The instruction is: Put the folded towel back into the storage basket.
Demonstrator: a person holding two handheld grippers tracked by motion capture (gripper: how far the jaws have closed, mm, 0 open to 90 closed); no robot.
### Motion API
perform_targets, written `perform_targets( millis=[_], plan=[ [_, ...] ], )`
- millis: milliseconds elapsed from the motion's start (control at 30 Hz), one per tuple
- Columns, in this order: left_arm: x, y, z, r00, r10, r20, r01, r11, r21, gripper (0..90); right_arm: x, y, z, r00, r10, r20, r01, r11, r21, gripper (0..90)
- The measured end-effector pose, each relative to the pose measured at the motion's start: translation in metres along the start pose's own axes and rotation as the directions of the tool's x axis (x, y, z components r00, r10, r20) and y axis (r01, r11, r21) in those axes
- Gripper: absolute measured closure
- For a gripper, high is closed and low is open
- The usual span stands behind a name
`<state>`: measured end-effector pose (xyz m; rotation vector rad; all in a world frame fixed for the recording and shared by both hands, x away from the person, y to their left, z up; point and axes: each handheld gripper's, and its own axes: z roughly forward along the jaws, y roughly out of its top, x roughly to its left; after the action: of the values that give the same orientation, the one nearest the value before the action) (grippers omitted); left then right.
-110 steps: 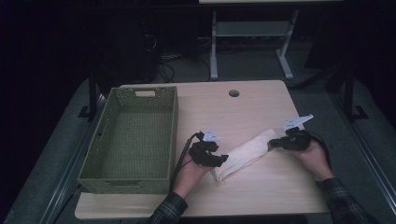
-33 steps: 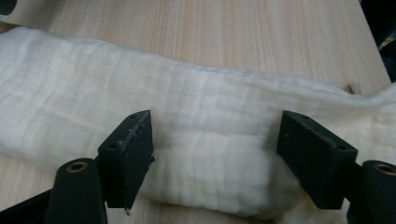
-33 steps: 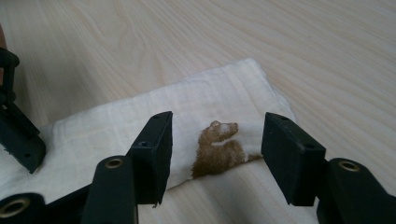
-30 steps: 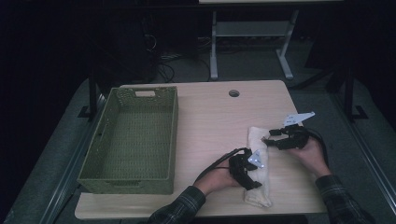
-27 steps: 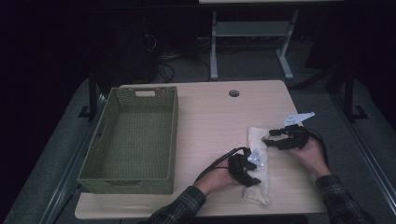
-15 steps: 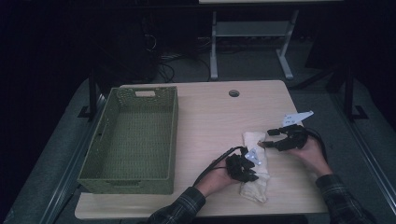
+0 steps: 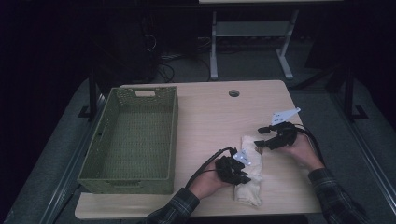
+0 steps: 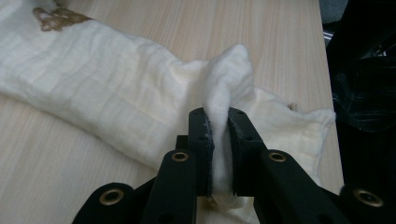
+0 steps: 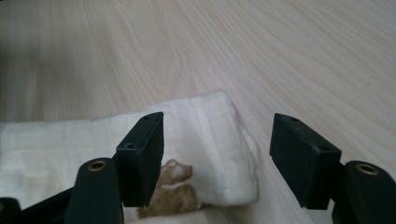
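A green perforated basket (image 7: 133,140) stands on the left part of the pale wooden worktop (image 7: 210,112), well apart from the work in hand. To its right, near the front edge of the worktop, lies a cream cloth (image 7: 250,175), folded into a long narrow strip that runs from the front edge away toward the rear. The left claw (image 7: 240,175) is at the near half of this strip, just on its left side. In the left gripper view its jaws are clenched on a raised pleat of the cloth (image 8: 219,116); having just been closing, they now pinch the fabric tight between the pads while the rest of the strip lies flat on the worktop (image 8: 210,28) beyond. A small tan patch (image 8: 56,17) marks the far end of the cloth in that view. Farther right, the right claw (image 7: 260,141) sits at the far end of the strip, the hand (image 7: 301,151) behind it resting low over the worktop. In the right gripper view its jaws have just been opening and now stand released, well apart, with the folded corner of the cloth (image 9: 210,140) lying between them and the pads not pressing on it. A tan mark (image 9: 175,184) shows on the fabric just beside the left jaw in that view.
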<state>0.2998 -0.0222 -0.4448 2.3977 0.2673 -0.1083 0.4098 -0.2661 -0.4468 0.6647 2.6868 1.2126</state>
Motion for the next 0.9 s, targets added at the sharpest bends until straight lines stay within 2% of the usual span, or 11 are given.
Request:
perform_targets(
  millis=[133,233,333,400,467,600,633,667,733,800,900],
  plan=[
    [-0.002,-0.005,-0.004,0.9997,-0.024,0.002,0.024,0.9997,-0.01,80.7,-0.004,0.005,0.013,0.9999,-0.006,-0.016,0.006,1.0,0.015,35.8],
    [-0.001,-0.005,-0.005,0.9996,-0.028,0.0,0.028,0.9996,-0.01,80.7,-0.008,0.008,0.022,0.9997,-0.009,-0.025,0.01,0.999,0.033,36.2],
    [0.0,-0.005,-0.004,0.9996,-0.027,0.002,0.027,0.9996,-0.011,80.7,-0.011,0.008,0.031,0.9984,-0.011,-0.055,0.014,0.998,0.057,36.2],
    [0.0,-0.006,-0.003,0.9997,-0.026,0.004,0.026,0.9996,-0.007,80.7,-0.012,0.006,0.035,0.9975,-0.037,-0.06,0.042,0.996,0.08,36.3],
    [0.001,-0.006,-0.003,0.9995,-0.03,0.005,0.03,0.9995,-0.01,80.7,-0.01,0.004,0.038,0.9964,-0.042,-0.073,0.049,0.994,0.094,38.9],
    [0.002,-0.005,-0.003,0.9995,-0.032,0.002,0.032,0.9994,-0.013,80.7,-0.005,0.0,0.036,0.9946,-0.078,-0.069,0.084,0.993,0.086,50.8],
    [0.002,-0.005,-0.003,0.9995,-0.031,0.0,0.031,0.9995,-0.011,80.7,-0.001,0.001,0.035,0.9949,-0.065,-0.077,0.072,0.993,0.096,56.6],
    [0.002,-0.005,-0.003,0.9996,-0.029,-0.001,0.029,0.9995,-0.011,80.7,0.0,0.001,0.035,0.9936,-0.081,-0.078,0.089,0.992,0.095,59.7],
    [0.003,-0.005,-0.003,0.9996,-0.027,-0.001,0.027,0.9996,-0.009,80.8,0.001,0.002,0.035,0.9929,-0.08,-0.088,0.09,0.99,0.108,64.9],
    [0.003,-0.005,-0.003,0.9996,-0.027,-0.001,0.027,0.9996,-0.006,80.8,0.001,0.003,0.035,0.9898,-0.081,-0.117,0.095,0.989,0.117,73.8],
    [0.004,-0.004,-0.004,0.9994,-0.034,-0.002,0.034,0.9993,-0.013,80.8,0.002,0.003,0.035,0.988,-0.077,-0.134,0.092,0.989,0.114,80.0]
  ],
)
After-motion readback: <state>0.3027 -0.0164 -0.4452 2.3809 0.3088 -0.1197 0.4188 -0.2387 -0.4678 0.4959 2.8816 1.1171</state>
